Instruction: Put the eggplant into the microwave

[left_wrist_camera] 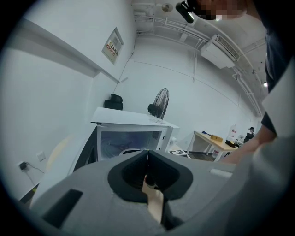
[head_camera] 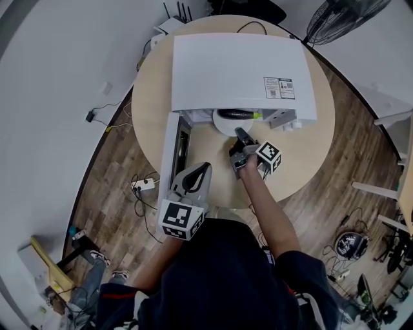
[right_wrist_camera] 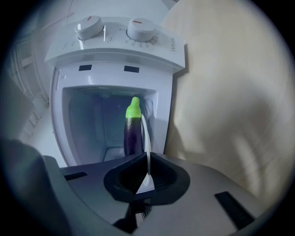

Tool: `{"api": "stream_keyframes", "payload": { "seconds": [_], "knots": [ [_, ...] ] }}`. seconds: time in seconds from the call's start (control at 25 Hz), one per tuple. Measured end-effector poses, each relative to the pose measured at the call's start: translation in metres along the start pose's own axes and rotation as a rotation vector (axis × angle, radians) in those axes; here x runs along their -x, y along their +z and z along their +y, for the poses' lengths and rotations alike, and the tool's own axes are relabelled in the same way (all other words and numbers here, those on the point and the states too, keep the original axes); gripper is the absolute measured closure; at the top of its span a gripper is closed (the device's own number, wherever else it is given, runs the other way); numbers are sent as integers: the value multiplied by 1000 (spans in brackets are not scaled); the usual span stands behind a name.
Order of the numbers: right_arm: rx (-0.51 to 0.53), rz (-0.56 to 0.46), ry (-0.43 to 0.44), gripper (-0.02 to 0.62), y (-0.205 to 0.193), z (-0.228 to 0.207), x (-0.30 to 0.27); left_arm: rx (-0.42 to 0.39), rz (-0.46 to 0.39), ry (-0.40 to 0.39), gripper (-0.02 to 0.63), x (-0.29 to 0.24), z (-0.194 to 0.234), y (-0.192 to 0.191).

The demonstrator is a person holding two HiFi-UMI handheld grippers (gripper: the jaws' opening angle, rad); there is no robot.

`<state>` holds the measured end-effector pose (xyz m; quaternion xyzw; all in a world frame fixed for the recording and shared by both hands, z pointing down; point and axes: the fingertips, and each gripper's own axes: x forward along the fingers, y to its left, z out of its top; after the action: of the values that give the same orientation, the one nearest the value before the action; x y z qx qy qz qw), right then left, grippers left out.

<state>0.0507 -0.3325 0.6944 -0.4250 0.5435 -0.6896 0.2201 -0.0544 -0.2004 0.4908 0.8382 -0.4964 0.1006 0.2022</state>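
A dark purple eggplant [head_camera: 235, 115] with a green tip lies on a white plate [head_camera: 221, 125] at the mouth of the white microwave [head_camera: 239, 71]. The microwave door [head_camera: 169, 151] hangs open to the left. My right gripper [head_camera: 239, 133] is shut on the plate's near rim. In the right gripper view the thin plate rim [right_wrist_camera: 145, 133] runs edge-on between the jaws of my right gripper [right_wrist_camera: 147, 157]. There the eggplant [right_wrist_camera: 132, 129] sits just in front of the open cavity [right_wrist_camera: 101, 124]. My left gripper [head_camera: 206, 166] hovers by the door, shut and empty [left_wrist_camera: 148, 154].
The microwave stands on a round wooden table [head_camera: 310, 148]. A power strip and cables [head_camera: 143, 185] lie on the floor at the left. A fan [head_camera: 342, 19] stands behind the table at the right. A router [head_camera: 171, 24] sits at the table's back edge.
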Motion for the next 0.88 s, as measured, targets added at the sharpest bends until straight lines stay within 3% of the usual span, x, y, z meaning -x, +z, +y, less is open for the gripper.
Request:
{"api": "stream_keyframes", "payload": {
  "seconds": [0.52, 0.8, 0.88],
  "knots": [
    [-12, -19, -9, 575, 12, 9, -31, 45, -12, 5, 589, -1, 5, 3],
    [-8, 11, 45, 571, 11, 17, -38, 41, -5, 6, 589, 0, 5, 1],
    [5, 23, 68, 538, 10, 22, -37, 42, -1, 8, 589, 0, 5, 0]
  ]
}}
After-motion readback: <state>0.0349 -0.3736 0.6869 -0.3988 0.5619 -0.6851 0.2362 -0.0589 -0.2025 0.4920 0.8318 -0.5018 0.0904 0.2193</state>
